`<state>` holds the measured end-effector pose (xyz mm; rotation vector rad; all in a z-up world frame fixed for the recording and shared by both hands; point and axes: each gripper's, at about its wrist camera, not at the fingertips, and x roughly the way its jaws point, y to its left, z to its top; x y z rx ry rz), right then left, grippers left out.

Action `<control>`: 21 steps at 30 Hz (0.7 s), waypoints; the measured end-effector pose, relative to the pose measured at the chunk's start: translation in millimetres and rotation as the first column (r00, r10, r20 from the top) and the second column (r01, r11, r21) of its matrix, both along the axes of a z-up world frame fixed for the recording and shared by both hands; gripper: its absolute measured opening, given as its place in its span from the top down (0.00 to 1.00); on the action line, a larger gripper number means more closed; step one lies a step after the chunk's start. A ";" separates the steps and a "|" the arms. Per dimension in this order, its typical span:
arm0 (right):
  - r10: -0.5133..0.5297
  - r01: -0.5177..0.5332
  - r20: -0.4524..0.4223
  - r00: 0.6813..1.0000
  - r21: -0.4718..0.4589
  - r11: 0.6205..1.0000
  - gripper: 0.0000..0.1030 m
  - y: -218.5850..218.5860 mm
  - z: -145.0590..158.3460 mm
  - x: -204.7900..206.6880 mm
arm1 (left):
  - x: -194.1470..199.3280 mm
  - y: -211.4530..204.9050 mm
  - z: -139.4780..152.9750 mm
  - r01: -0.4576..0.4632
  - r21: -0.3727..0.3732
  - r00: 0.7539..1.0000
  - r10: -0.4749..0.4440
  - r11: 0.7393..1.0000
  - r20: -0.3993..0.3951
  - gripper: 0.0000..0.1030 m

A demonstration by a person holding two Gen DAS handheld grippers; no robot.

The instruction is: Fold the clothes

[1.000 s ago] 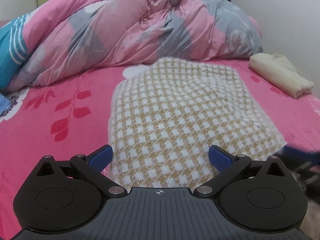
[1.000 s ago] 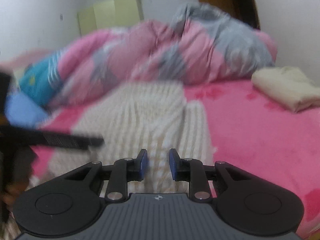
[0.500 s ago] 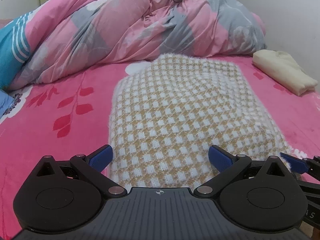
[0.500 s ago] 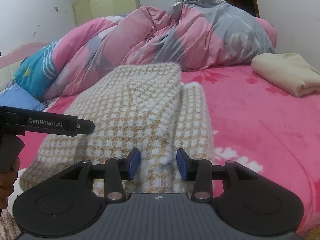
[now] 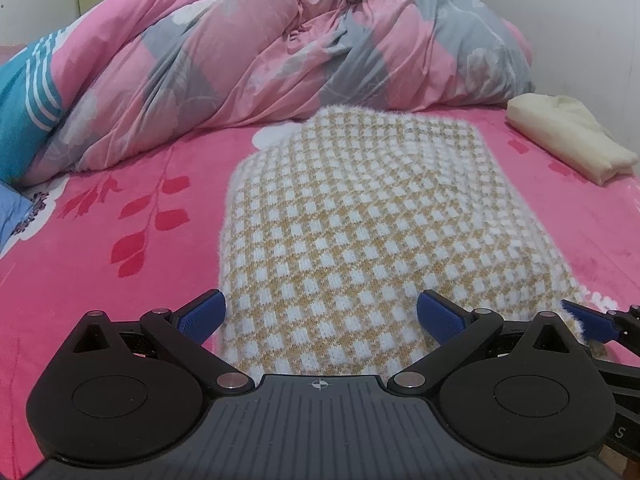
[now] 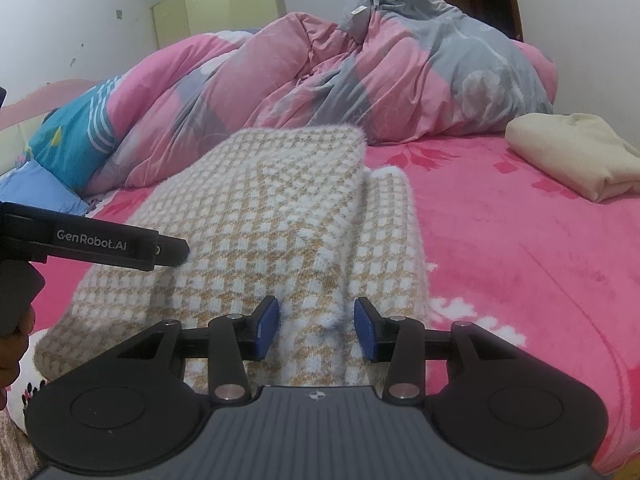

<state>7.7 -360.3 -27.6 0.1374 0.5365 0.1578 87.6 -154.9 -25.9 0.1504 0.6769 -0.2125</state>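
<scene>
Folded yellow-and-white checked sweater (image 5: 352, 216): lying flat on the pink bed (image 5: 120, 264), before a heaped pink-grey duvet (image 5: 280, 52). Cream folded garment (image 6: 572, 152): far right, well apart. Left gripper (image 5: 320, 314): released, jaws wide over the sweater's near edge. Right gripper (image 6: 316, 326): jaws just opened, straddling a sweater ridge, pads not pressing.
</scene>
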 end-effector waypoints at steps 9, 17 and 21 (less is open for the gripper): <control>0.001 -0.001 0.003 1.000 -0.003 1.000 0.56 -0.1 -0.7 -0.1 | -0.1 -3.3 1.8 -0.008 0.010 1.000 0.008 1.000 -0.002 0.00; -0.003 0.003 0.009 1.000 -0.002 1.000 0.56 0.2 -1.5 -1.0 | -0.3 -6.0 3.0 -0.007 0.036 1.000 0.007 0.999 0.000 0.00; -0.010 0.010 0.012 1.000 0.003 1.000 0.56 0.1 -1.9 -1.7 | -0.9 -9.3 3.3 -0.002 0.057 1.000 0.001 0.998 0.007 0.00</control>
